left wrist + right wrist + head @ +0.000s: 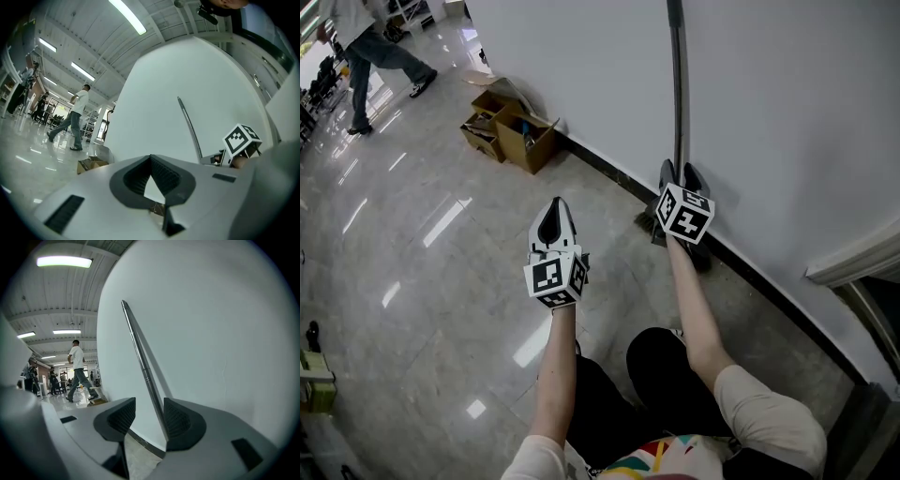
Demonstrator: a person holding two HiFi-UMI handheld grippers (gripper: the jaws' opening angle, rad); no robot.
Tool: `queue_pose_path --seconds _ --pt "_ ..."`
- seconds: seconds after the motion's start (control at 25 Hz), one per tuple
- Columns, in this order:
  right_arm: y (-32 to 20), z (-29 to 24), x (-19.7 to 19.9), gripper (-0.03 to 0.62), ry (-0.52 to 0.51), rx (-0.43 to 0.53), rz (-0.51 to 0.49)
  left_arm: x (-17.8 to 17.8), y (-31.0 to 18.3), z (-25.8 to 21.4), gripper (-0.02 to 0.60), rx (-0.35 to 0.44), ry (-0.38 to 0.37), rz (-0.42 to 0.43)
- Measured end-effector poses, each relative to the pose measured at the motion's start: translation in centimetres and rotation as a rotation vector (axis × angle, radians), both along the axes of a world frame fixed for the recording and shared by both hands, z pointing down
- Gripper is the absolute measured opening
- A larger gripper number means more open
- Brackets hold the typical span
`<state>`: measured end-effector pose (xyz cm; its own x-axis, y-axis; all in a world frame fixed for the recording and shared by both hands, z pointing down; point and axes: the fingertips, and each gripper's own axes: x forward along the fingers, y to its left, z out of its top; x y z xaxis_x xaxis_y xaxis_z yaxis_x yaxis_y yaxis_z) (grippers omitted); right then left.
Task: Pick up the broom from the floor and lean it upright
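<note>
Nearest: my two bare forearms reach out over dark trousers, one gripper in each hand.

Left gripper (553, 211): held out over open floor (431, 272), pointing away from me. In its own view (151, 159) the jaw tips meet and only a small triangular gap shows below them. Nothing is between them, so it is closed and empty. It is well apart from the broom.

Right gripper (679, 171): further out, up against the foot of the white wall (769, 112). In its own view (149, 403) the jaws stand apart. The broom handle (140, 357) runs up between them, right along the inner face of the right-hand jaw, with a clear gap to the left-hand jaw. I cannot tell whether that jaw's face actually touches the handle. The jaws are not clamped on it.

Broom: the handle (678, 75) stands upright, rising along the wall and out of the top of the head view. The dark broom head (645, 223) is on the floor at the skirting, partly behind my right gripper.

Further along the same wall: open cardboard boxes (511, 127) on the floor.

Farthest: a person (380, 52) in mid-stride on the glossy floor.
</note>
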<state>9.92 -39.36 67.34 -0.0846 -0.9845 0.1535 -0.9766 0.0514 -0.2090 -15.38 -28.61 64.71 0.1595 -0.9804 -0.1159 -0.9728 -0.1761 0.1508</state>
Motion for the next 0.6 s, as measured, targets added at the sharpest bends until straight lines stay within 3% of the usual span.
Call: queue_pose_path --seconds 0.2,0.48,0.6 --pt "1.3 -1.0 -3.4 0.170 -0.023 0.034 -0.150 0.2 0.2 -0.4 0.045 0.008 0.015 0.004" --pt "3.1 -0.4 -9.4 0.167 0.067 0.022 -0.316 1.4 -0.1 -0.4 0.045 0.015 0.016 0.024" --pt "4.1 -0.3 -12.2 0.021 0.154 0.032 -0.375 1.8 -0.1 -0.5 0.046 0.021 0.007 0.028"
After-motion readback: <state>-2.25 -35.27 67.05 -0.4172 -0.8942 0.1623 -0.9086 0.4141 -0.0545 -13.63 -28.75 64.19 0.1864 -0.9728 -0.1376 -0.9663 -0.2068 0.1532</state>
